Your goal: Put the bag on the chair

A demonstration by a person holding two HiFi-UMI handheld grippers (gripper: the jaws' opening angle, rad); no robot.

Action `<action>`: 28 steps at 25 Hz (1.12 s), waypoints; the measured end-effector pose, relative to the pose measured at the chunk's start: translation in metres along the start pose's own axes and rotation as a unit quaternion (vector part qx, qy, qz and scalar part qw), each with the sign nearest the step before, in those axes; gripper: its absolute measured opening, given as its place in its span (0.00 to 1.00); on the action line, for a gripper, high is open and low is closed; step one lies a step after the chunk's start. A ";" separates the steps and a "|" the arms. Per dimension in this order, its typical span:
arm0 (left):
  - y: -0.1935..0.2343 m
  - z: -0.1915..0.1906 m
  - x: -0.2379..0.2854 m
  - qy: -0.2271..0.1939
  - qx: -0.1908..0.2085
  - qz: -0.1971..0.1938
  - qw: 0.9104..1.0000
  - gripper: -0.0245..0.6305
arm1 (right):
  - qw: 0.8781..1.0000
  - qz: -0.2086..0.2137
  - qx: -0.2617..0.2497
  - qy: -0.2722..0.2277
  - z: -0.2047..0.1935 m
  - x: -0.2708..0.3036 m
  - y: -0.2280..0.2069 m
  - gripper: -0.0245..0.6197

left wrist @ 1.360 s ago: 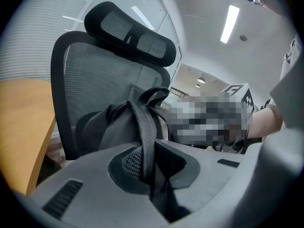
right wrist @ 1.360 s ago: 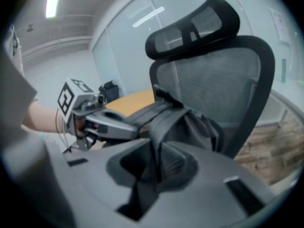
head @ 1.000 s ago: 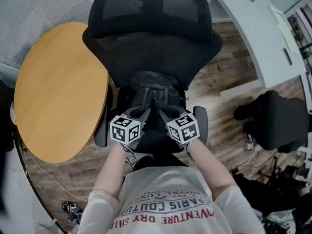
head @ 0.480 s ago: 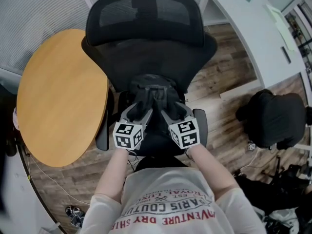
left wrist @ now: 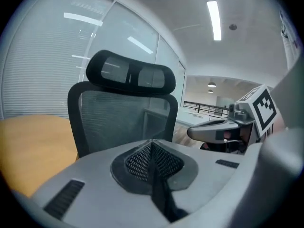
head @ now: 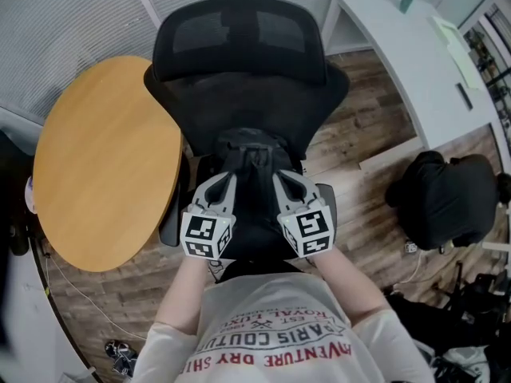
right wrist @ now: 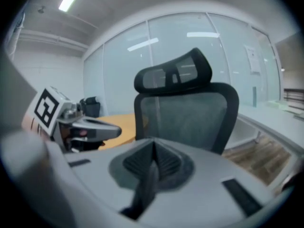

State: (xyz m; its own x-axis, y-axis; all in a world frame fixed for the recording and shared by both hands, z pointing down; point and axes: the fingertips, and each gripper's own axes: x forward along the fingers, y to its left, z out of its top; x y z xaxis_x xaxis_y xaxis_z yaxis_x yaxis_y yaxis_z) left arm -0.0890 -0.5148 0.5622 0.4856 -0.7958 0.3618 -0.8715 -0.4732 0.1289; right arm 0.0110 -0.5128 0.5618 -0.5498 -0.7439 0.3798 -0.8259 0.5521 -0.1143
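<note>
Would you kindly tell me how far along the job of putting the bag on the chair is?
Done: the black bag is over the seat of the chair. In hand: the left gripper and the right gripper are each shut on a dark strap. Left: black on black, I cannot tell whether the bag rests on the seat; it probably needs settling, then both straps released.

Black bag over the office chair

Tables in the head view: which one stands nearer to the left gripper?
The round wooden table, beside the chair on the left gripper's side. The white desk is farther off at the upper right.
</note>
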 end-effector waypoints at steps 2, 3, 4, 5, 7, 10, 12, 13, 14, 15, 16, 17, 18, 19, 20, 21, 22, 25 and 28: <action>-0.008 0.020 -0.009 -0.028 0.018 -0.010 0.999 0.07 | 1.000 -0.001 -0.011 -0.025 0.018 -0.007 0.003 0.08; -0.012 0.030 -0.015 -0.043 0.028 -0.016 0.999 0.07 | 0.999 -0.001 -0.016 -0.037 0.027 -0.011 0.005 0.08; -0.016 0.039 -0.021 -0.056 0.040 -0.020 0.997 0.07 | 0.999 0.000 -0.022 -0.050 0.035 -0.016 0.008 0.08; -0.020 0.048 -0.028 -0.069 0.051 -0.023 0.996 0.07 | 0.998 0.001 -0.027 -0.061 0.043 -0.020 0.010 0.08; -0.027 0.063 -0.042 -0.089 0.065 -0.031 0.993 0.07 | 0.996 0.007 -0.034 -0.083 0.058 -0.031 0.015 0.08; -0.037 0.079 -0.062 -0.109 0.063 -0.045 0.991 0.07 | 0.993 0.014 -0.047 -0.110 0.081 -0.047 0.025 0.08; -0.042 0.088 -0.072 -0.118 0.065 -0.051 0.990 0.07 | 0.991 0.017 -0.060 -0.122 0.094 -0.055 0.032 0.08; -0.044 0.092 -0.076 -0.121 0.069 -0.053 0.989 0.07 | 0.990 0.019 -0.065 -0.126 0.098 -0.059 0.036 0.08; -0.046 0.095 -0.080 -0.124 0.072 -0.054 0.988 0.07 | 0.989 0.021 -0.069 -0.128 0.102 -0.063 0.039 0.08; -0.049 0.098 -0.083 -0.125 0.073 -0.055 0.988 0.07 | 0.989 0.021 -0.070 -0.128 0.104 -0.067 0.040 0.08; -0.051 0.101 -0.084 -0.126 0.073 -0.056 0.988 0.07 | 0.989 0.019 -0.071 -0.127 0.105 -0.070 0.040 0.08; -0.052 0.103 -0.085 -0.128 0.072 -0.059 0.987 0.07 | 0.989 0.017 -0.070 -0.126 0.106 -0.073 0.040 0.08; -0.053 0.105 -0.085 -0.130 0.071 -0.061 0.987 0.07 | 0.990 0.014 -0.070 -0.126 0.107 -0.074 0.040 0.08; -0.052 0.107 -0.085 -0.130 0.070 -0.063 0.987 0.07 | 0.989 0.012 -0.071 -0.126 0.108 -0.075 0.040 0.08; -0.050 0.108 -0.086 -0.130 0.071 -0.063 0.987 0.07 | 0.989 0.010 -0.072 -0.126 0.108 -0.075 0.041 0.08; -0.049 0.109 -0.087 -0.129 0.074 -0.062 0.987 0.07 | 0.989 0.009 -0.073 -0.126 0.108 -0.074 0.043 0.08; -0.047 0.110 -0.089 -0.129 0.078 -0.062 0.987 0.07 | 0.989 0.008 -0.074 -0.126 0.109 -0.074 0.046 0.08; -0.044 0.116 -0.094 -0.132 0.076 -0.062 0.986 0.07 | 0.989 0.006 -0.077 -0.128 0.113 -0.072 0.050 0.08; -0.041 0.118 -0.097 -0.133 0.086 -0.062 0.985 0.07 | 0.988 0.006 -0.079 -0.133 0.118 -0.072 0.055 0.08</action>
State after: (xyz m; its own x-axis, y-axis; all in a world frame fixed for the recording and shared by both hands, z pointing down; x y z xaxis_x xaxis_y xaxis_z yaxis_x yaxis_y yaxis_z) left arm -0.0927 -0.4629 0.4129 0.6086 -0.7877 0.0952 -0.7906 -0.6122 -0.0104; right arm -0.0096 -0.4735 0.4201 -0.5905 -0.7977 0.1225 -0.8007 0.5980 0.0345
